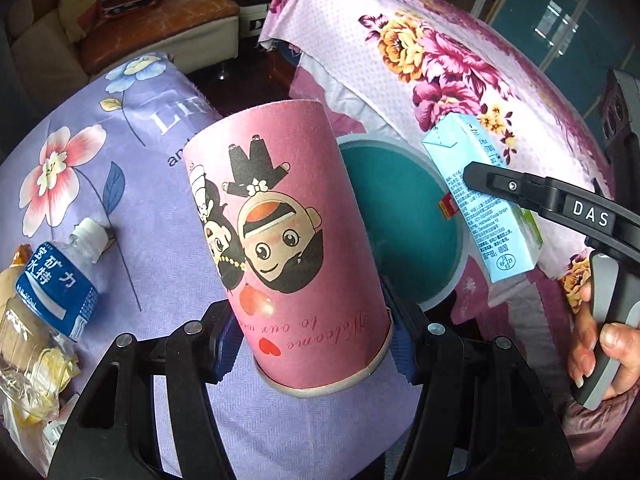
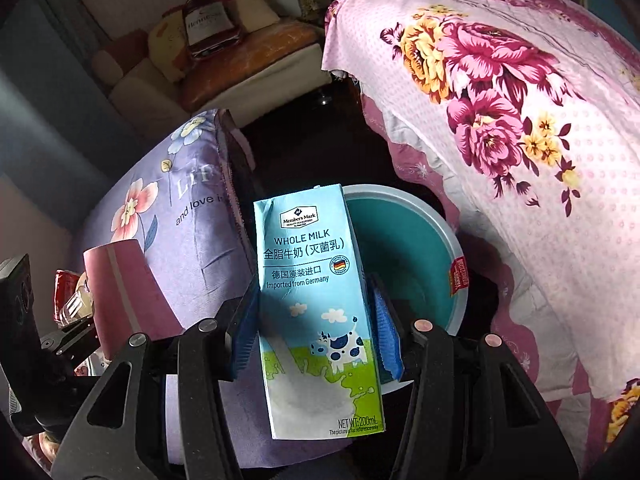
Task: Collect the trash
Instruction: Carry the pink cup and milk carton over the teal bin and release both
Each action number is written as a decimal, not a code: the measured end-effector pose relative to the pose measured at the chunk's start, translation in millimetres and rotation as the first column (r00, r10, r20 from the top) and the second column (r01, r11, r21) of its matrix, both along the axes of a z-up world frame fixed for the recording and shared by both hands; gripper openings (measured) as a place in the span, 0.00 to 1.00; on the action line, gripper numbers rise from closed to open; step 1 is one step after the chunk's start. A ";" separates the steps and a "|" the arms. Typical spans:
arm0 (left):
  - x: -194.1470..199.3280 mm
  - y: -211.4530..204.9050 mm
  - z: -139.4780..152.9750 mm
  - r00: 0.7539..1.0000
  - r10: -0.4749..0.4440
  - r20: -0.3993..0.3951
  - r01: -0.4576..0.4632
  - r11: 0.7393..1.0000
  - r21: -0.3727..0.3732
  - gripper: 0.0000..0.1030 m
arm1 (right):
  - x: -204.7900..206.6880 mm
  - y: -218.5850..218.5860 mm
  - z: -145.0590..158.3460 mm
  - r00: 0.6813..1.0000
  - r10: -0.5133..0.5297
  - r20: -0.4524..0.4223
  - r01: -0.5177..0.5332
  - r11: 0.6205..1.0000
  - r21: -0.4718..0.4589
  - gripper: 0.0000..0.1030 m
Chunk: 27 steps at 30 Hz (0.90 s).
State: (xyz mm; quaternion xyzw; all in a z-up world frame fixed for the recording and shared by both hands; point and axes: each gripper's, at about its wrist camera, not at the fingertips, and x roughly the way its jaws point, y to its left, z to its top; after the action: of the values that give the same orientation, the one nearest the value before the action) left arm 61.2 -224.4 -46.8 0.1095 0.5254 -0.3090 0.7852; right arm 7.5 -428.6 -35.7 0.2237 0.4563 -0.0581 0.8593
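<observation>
Left gripper (image 1: 316, 344) clamps pink paper cup (image 1: 288, 240); right gripper (image 2: 316, 332) clamps milk carton (image 2: 316, 308). Teal bin (image 2: 416, 248) below (mouth narrow): simultaneous drops may collide, miss.

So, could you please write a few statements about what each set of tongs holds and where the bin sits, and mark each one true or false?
1. The left tongs grip a pink paper cup. True.
2. The right tongs are empty. False: they grip a blue milk carton.
3. A teal bin sits beyond the carton. True.
4. The cup already lies inside the bin. False: it is between the left tongs, in front of the bin.
5. A plastic bottle lies on the purple cloth. True.
</observation>
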 end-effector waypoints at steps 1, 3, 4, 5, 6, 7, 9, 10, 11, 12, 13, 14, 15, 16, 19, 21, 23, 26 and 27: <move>2.1 -9.6 -3.4 1.000 -0.012 -0.004 0.012 1.000 0.005 0.60 | -1.6 -5.9 -4.0 1.000 -0.010 -0.006 0.010 1.000 0.001 0.47; 4.4 -27.2 -9.8 0.999 -0.030 -0.018 0.030 1.000 0.009 0.60 | -4.3 -16.4 -11.0 0.999 -0.026 -0.019 0.026 1.000 0.010 0.47; 5.4 -35.5 -13.2 0.999 -0.037 -0.023 0.038 0.999 0.010 0.61 | -5.5 -20.1 -14.3 0.999 -0.031 -0.026 0.031 0.999 0.012 0.47; 6.1 -42.7 -16.6 0.999 -0.044 -0.030 0.044 0.999 0.011 0.62 | -6.1 -23.6 -17.0 0.999 -0.035 -0.032 0.036 0.999 0.012 0.47; 6.2 -48.7 -20.2 0.998 -0.050 -0.037 0.051 0.999 0.014 0.62 | -6.6 -27.2 -19.7 0.999 -0.039 -0.038 0.040 0.999 0.012 0.47; 5.9 -54.4 -24.2 0.997 -0.056 -0.044 0.057 0.998 0.019 0.63 | -7.2 -30.9 -22.1 0.998 -0.043 -0.042 0.044 0.999 0.012 0.47; 4.8 -63.4 -31.1 0.996 -0.066 -0.054 0.068 0.997 0.032 0.65 | -7.8 -36.7 -25.2 0.998 -0.052 -0.047 0.053 0.998 0.016 0.47; 4.3 -66.8 -34.3 0.996 -0.071 -0.058 0.073 0.997 0.037 0.66 | -7.9 -39.2 -26.5 0.997 -0.057 -0.048 0.058 0.998 0.017 0.47; 4.0 -70.1 -36.9 0.996 -0.073 -0.059 0.076 0.996 0.042 0.68 | -7.8 -41.5 -27.3 0.997 -0.060 -0.049 0.061 0.998 0.018 0.47; 3.8 -72.4 -38.7 0.996 -0.073 -0.057 0.076 0.996 0.048 0.68 | -7.4 -43.5 -28.0 0.997 -0.064 -0.049 0.065 0.998 0.019 0.47; 3.8 -74.4 -40.4 0.996 -0.074 -0.055 0.077 0.996 0.054 0.69 | -7.3 -45.1 -28.7 0.997 -0.066 -0.049 0.067 0.998 0.020 0.47; 4.0 -75.0 -41.5 0.996 -0.073 -0.055 0.076 0.995 0.059 0.72 | -7.3 -46.4 -29.5 0.996 -0.068 -0.050 0.069 0.997 0.022 0.47; 4.5 -74.5 -42.4 0.996 -0.069 -0.056 0.072 0.995 0.063 0.75 | -7.3 -47.2 -30.6 0.996 -0.068 -0.052 0.069 0.997 0.023 0.47; 5.0 -73.5 -42.5 0.996 -0.065 -0.057 0.069 0.996 0.059 0.77 | -6.9 -47.7 -31.7 0.996 -0.067 -0.054 0.069 0.997 0.025 0.47; 6.2 -71.3 -40.8 0.997 -0.057 -0.061 0.060 0.997 0.047 0.79 | -5.4 -46.7 -35.2 0.996 -0.061 -0.061 0.063 0.998 0.030 0.47; 5.7 -69.6 -38.3 0.998 -0.049 -0.050 0.051 0.997 0.052 0.83 | -3.7 -44.6 -37.3 0.996 -0.056 -0.066 0.058 0.998 0.034 0.47; 5.9 -65.7 -35.8 0.999 -0.035 -0.034 0.037 0.998 0.058 0.87 | -1.4 -41.8 -39.1 0.996 -0.048 -0.070 0.051 0.998 0.034 0.47; 8.5 -56.1 -32.4 0.999 -0.006 -0.041 0.008 0.999 0.048 0.89 | 1.9 -38.0 -41.5 0.996 -0.038 -0.079 0.040 0.999 0.028 0.47; 9.5 -52.5 -31.3 0.999 0.005 -0.045 -0.003 0.999 0.043 0.89 | 2.9 -37.1 -42.6 0.996 -0.035 -0.083 0.038 0.999 0.029 0.47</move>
State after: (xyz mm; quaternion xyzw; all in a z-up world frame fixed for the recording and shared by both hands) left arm 70.6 -276.9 -78.1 0.1182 0.5497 -0.2985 0.7712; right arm 10.4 -465.6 -78.4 0.2423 0.4880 -0.0760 0.8351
